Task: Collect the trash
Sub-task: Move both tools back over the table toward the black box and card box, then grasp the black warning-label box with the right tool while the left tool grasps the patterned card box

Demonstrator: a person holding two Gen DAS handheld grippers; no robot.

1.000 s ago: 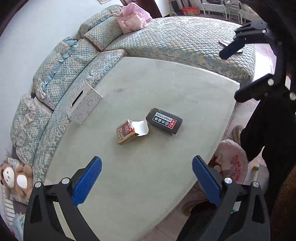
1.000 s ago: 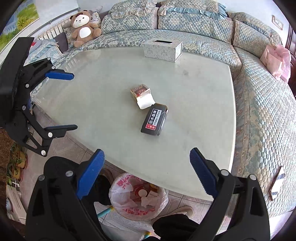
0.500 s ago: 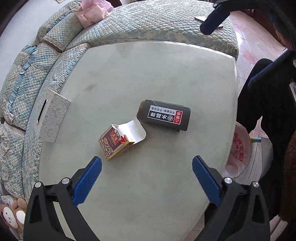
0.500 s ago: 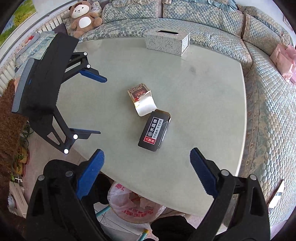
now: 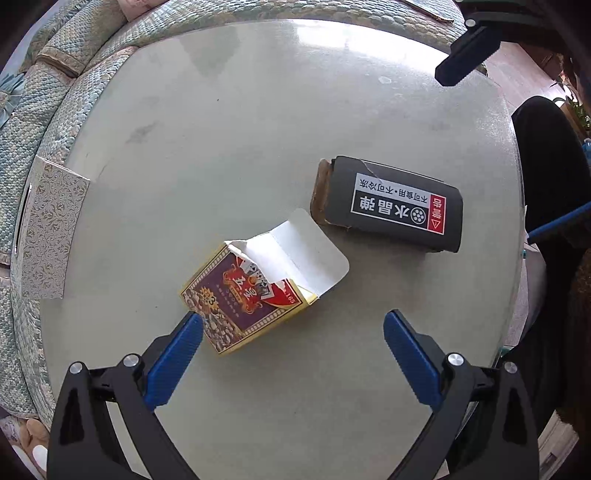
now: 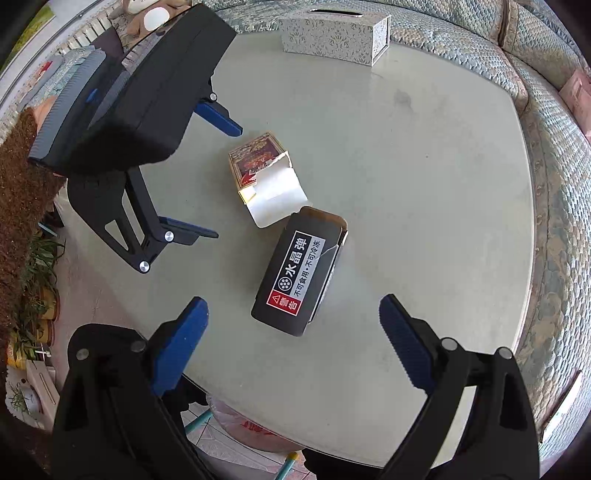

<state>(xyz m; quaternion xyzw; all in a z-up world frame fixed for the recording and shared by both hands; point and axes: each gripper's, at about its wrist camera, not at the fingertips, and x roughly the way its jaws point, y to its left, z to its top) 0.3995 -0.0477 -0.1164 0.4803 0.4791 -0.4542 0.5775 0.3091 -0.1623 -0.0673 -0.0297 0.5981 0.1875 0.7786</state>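
A torn red and gold card box with an open white flap lies on the pale table. A black box with a white and red label lies beside it. My left gripper is open just above the card box, its left finger at the box's corner. My right gripper is open and empty just short of the black box. In the right wrist view the card box lies beyond it, with the left gripper at its left.
A patterned tissue box stands at the table's far edge, also in the left wrist view. A quilted sofa wraps the table. A trash bag sits on the floor below the near edge.
Both grippers have moved down and closer to the table. The left now hovers over the card box, the right over the black box. Both stay open.
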